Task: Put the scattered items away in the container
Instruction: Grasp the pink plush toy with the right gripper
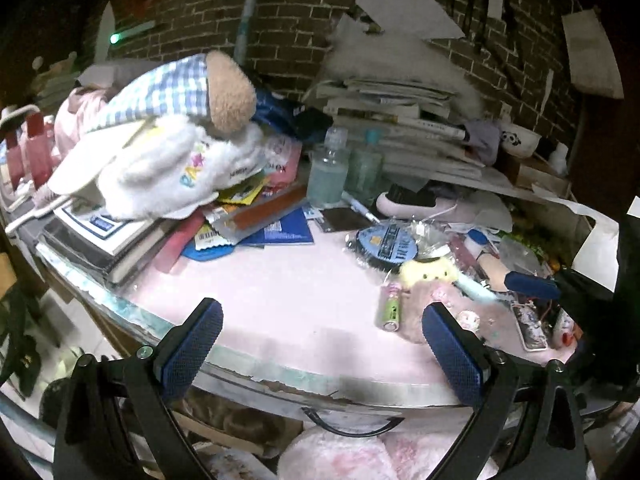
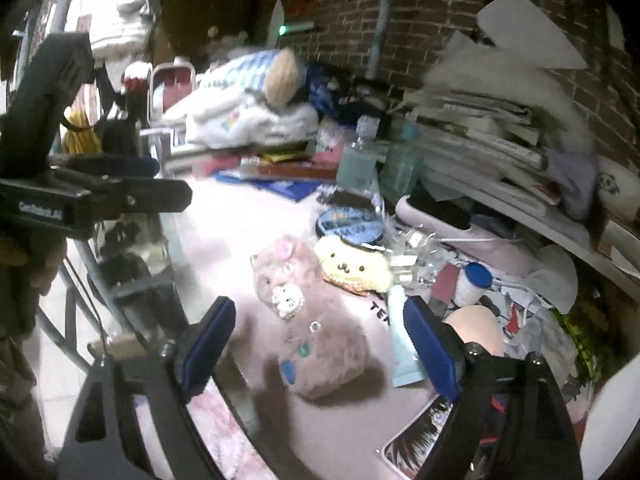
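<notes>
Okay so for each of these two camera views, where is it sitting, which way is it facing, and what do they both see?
Left wrist: on the left gripper, jaws open, at the pink table's edge, facing the brick wall; the right gripper's tip shows.
Right wrist: on the right gripper, open above the fluffy pink case; the left gripper shows.
Shared: the case, yellow plush, bottles.
</notes>
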Available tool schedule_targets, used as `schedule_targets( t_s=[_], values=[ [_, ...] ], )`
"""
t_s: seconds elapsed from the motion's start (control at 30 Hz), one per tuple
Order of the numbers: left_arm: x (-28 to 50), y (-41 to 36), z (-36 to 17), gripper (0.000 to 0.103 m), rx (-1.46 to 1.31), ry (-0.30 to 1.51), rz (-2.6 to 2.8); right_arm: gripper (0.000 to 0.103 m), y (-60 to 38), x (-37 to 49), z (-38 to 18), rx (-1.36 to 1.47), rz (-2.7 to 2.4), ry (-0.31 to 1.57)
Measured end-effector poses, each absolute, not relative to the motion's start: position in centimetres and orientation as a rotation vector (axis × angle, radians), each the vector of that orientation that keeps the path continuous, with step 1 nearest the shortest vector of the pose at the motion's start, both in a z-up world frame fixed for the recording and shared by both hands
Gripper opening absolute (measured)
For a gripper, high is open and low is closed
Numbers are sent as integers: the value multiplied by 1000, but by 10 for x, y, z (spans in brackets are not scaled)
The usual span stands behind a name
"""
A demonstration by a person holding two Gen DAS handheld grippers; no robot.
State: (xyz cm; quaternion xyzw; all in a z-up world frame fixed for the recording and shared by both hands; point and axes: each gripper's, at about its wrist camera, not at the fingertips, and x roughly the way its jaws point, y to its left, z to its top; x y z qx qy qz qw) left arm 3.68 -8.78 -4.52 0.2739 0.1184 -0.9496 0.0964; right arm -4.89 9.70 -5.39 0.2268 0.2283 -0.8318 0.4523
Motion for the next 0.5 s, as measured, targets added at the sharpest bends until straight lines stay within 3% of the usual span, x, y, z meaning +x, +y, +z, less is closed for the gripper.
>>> schedule_targets(
  t_s=[0.07, 0.23, 0.37, 0.43, 0.5],
  values=[
    [36, -90, -48, 100, 819, 356, -2816, 81, 88, -53, -60, 593, -2043, 601],
    [35, -94, -52, 100, 829, 372, -2813, 52, 76, -63, -71, 683, -2003, 618],
    [35, -97, -54, 100, 833, 390, -2811, 45, 73, -67, -75, 718, -2001, 600],
    [35, -97, -55, 100, 834, 394, -2811, 31, 75, -68, -75, 736, -1992, 578],
    [35, -97, -55, 100, 835, 391, -2813, 28, 75, -69, -75, 747, -1992, 561]
  ],
)
